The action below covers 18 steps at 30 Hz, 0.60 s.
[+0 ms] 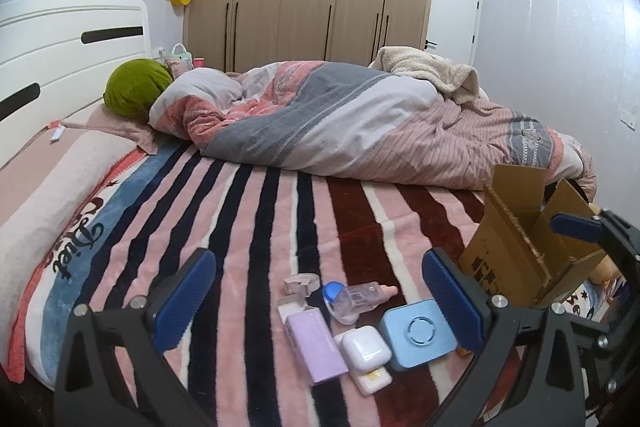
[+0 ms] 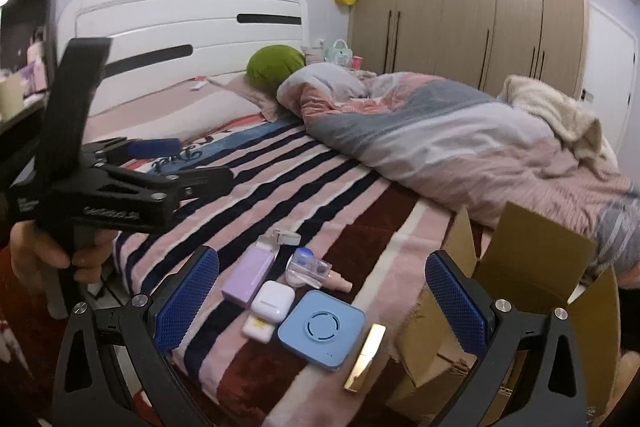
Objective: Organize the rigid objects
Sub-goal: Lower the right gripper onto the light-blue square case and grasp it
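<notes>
Both grippers, left gripper (image 1: pixel 318 301) and right gripper (image 2: pixel 322 293), hover with jaws apart over small boxes (image 2: pixel 322 329) beside the cardboard box (image 2: pixel 532 267).

From my right wrist view, the small items crowd together on the bed's striped blanket (image 2: pixel 328 187) between my open fingers: purple box (image 2: pixel 249 277), white earbud case (image 2: pixel 273 301), blue square device (image 2: pixel 322 331), gold tube (image 2: pixel 365 357). They touch or nearly touch, so there is little room between them. At 3 o'clock the open cardboard box (image 2: pixel 532 267) stands with its flaps up. At 9 o'clock the left hand-held gripper (image 2: pixel 192 163) hangs over the blanket. Toward 12 o'clock the blanket lies bare up to the heaped quilt (image 2: pixel 440 139).
</notes>
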### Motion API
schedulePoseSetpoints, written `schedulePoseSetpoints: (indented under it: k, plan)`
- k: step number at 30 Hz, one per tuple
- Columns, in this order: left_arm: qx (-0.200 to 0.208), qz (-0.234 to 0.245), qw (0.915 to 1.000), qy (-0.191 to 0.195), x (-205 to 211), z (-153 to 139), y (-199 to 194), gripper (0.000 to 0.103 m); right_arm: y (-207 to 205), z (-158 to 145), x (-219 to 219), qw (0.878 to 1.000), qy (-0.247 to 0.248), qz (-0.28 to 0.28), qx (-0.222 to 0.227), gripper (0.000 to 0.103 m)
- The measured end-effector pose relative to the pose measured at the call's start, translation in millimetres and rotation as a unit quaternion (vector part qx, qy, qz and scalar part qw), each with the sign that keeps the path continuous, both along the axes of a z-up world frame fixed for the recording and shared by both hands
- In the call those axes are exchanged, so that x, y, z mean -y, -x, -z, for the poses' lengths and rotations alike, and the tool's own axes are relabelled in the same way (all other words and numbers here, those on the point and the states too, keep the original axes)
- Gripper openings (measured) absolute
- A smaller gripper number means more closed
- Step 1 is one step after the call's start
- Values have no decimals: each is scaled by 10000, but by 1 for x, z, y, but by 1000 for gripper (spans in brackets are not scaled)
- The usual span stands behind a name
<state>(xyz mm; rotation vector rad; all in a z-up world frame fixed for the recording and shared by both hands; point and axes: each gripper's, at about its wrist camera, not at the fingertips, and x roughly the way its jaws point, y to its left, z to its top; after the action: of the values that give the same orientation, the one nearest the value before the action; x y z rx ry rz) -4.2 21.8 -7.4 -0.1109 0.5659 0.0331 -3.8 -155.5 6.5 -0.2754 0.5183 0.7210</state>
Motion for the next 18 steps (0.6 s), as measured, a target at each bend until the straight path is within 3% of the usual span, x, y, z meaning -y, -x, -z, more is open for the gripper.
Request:
schedulePoseSetpoints:
  k: [6, 10, 13, 16, 18]
  plan:
    - [-88, 9, 9998, 150, -28, 13, -6, 103, 19, 6, -23, 9997, 6, -186, 178, 102]
    - [-154, 43, 9997, 189, -50, 26, -11, 103, 25, 24, -42, 9994, 91, -288, 164, 89]
    - [-220, 125, 9990, 370, -67, 39, -16, 103, 20, 51, -53, 9991, 70, -286, -307, 87]
    - [-288, 151, 9983, 485, -79, 57, -21, 102, 5, 84, -57, 9966, 152, 179, -784, 87]
    - [-335, 100, 9983, 470, -86, 69, -24, 102, -12, 106, -53, 9912, 151, 768, -1067, 88]
